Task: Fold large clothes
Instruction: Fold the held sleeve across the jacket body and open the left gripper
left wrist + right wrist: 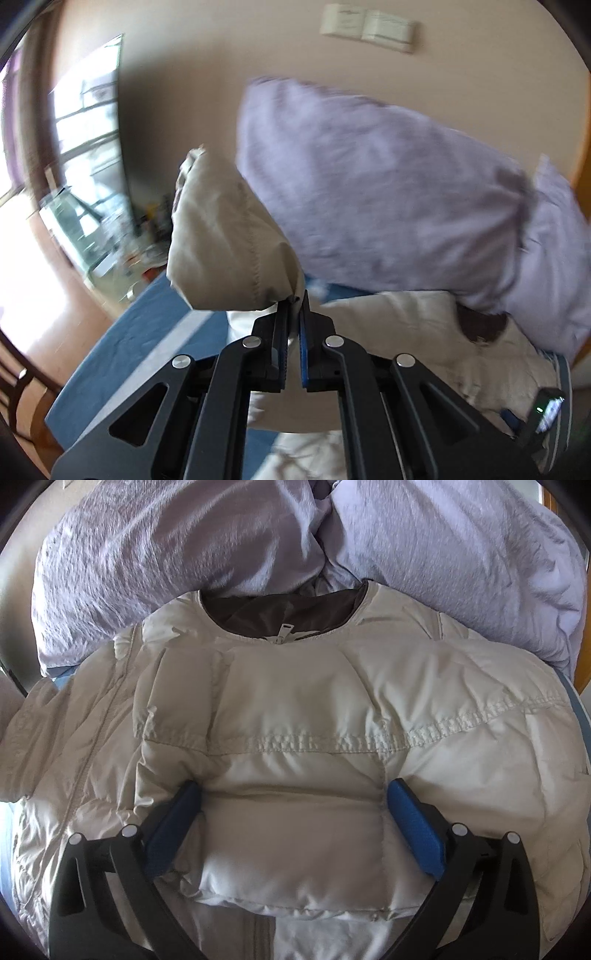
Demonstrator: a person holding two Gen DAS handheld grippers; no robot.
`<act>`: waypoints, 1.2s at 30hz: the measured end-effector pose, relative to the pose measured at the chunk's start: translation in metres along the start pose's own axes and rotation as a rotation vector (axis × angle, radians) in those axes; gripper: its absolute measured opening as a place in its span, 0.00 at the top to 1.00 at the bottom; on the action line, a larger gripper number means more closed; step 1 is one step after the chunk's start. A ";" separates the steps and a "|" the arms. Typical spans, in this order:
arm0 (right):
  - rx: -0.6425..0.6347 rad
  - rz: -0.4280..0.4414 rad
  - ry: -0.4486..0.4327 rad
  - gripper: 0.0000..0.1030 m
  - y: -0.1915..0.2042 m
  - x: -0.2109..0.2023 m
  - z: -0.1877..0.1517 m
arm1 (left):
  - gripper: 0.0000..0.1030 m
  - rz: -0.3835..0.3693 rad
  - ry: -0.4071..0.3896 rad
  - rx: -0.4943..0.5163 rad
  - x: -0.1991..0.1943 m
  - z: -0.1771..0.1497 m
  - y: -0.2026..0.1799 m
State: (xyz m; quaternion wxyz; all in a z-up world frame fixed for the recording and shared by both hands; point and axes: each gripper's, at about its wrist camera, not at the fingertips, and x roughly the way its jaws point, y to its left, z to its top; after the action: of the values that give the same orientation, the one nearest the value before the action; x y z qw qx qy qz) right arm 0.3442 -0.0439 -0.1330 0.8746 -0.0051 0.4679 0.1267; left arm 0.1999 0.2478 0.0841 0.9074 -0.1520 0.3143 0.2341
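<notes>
You have one jacket (295, 716), a cream puffer, lying front-up on the blue bed (122, 343) with its collar toward the pillows at 12 o'clock. Your left gripper (294, 306) is clamped narrow on a sleeve (225, 236), which stands lifted at 11 o'clock from the tips. Your right gripper (293, 801) is spread wide, its blue pads (413, 830) pressed into the already folded sleeve across the chest, straddling one puffed panel without pinching it. Expect the jacket to feel light and soft but springy: the fill will likely push folds back open, and the shiny shell looks slippery, so a shallow pinch may slide off. You would do best to grip at stitched seams or the cuff hem, where the fabric is thin and flat. Count: one jacket, two sleeves, two lilac pillows (155, 550) touching the collar, one bed, two grippers.
</notes>
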 end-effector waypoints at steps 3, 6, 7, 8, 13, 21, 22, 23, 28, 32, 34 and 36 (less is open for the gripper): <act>0.001 0.022 0.002 0.02 -0.003 -0.005 -0.001 | 0.97 -0.071 -0.002 0.046 -0.007 -0.002 -0.032; 0.002 0.037 0.000 0.02 -0.008 -0.011 -0.002 | 0.97 -0.140 0.006 0.093 -0.011 -0.007 -0.065; 0.004 0.039 -0.001 0.02 -0.009 -0.013 -0.004 | 0.97 -0.163 0.012 0.109 -0.012 -0.010 -0.075; 0.007 0.045 -0.002 0.02 -0.011 -0.014 -0.004 | 0.97 -0.181 0.017 0.121 -0.013 -0.014 -0.082; 0.022 0.061 -0.006 0.02 -0.020 -0.020 -0.007 | 0.97 -0.279 0.063 0.211 -0.010 -0.035 -0.132; 0.056 0.059 -0.025 0.02 -0.037 -0.034 -0.010 | 0.97 -0.361 0.200 0.344 0.011 -0.089 -0.194; 0.056 0.051 -0.030 0.02 -0.040 -0.036 -0.011 | 0.97 -0.364 0.218 0.354 0.014 -0.096 -0.198; 0.055 0.044 -0.034 0.02 -0.043 -0.039 -0.013 | 0.97 -0.370 0.238 0.362 0.018 -0.102 -0.202; 0.051 -0.001 -0.050 0.02 -0.059 -0.048 -0.020 | 0.97 -0.384 0.289 0.420 0.025 -0.129 -0.220; 0.050 -0.031 -0.053 0.02 -0.070 -0.054 -0.027 | 0.97 -0.378 0.333 0.448 0.032 -0.146 -0.224; 0.053 -0.034 -0.053 0.02 -0.074 -0.056 -0.030 | 0.97 -0.373 0.350 0.463 0.036 -0.151 -0.228; 0.052 -0.036 -0.055 0.03 -0.076 -0.059 -0.033 | 0.97 -0.362 0.355 0.489 0.037 -0.158 -0.230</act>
State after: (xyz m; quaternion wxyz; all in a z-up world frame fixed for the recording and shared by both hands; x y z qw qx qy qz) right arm 0.3034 -0.1341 -0.1113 0.8891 0.0126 0.4468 0.0986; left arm 0.2664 -0.0006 -0.0294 0.8750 -0.0220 0.4818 -0.0428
